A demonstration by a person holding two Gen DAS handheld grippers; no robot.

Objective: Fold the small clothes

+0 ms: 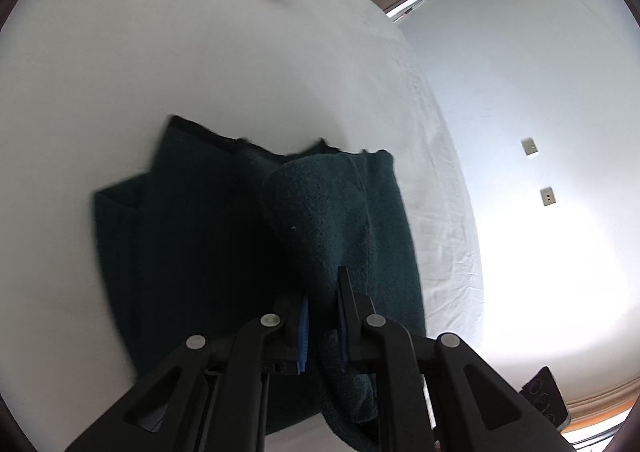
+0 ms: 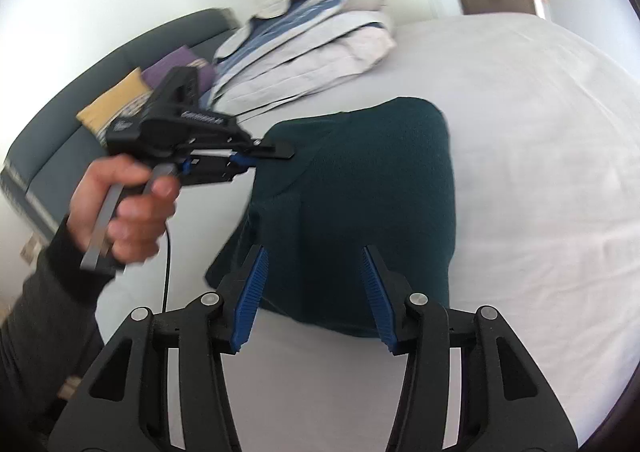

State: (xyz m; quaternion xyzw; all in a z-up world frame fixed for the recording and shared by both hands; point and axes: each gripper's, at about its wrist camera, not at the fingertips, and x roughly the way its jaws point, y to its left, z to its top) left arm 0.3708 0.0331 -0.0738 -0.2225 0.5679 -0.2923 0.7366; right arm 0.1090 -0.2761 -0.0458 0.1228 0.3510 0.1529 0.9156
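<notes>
The garment (image 1: 248,252), one dark green knit piece, lay partly folded on the bed (image 1: 200,63), with one fold of it lifted off the sheet. My left gripper (image 1: 323,316) had its jaws closed on that raised fold, the cloth pinched between the blue pads. My right gripper (image 2: 314,292) hovered over the garment's near edge, jaws spread wide and holding nothing.

To my mind the step was carrying the fold across. I judged it best done by keeping the pinch firm, drawing the layer low and level so it landed edge to edge, and using the right gripper to pin or take the near edge against dragging.

I counted one garment, two grippers, one hand (image 2: 124,207) in view, and a stack of folded bedding (image 2: 316,39) by the headboard.
</notes>
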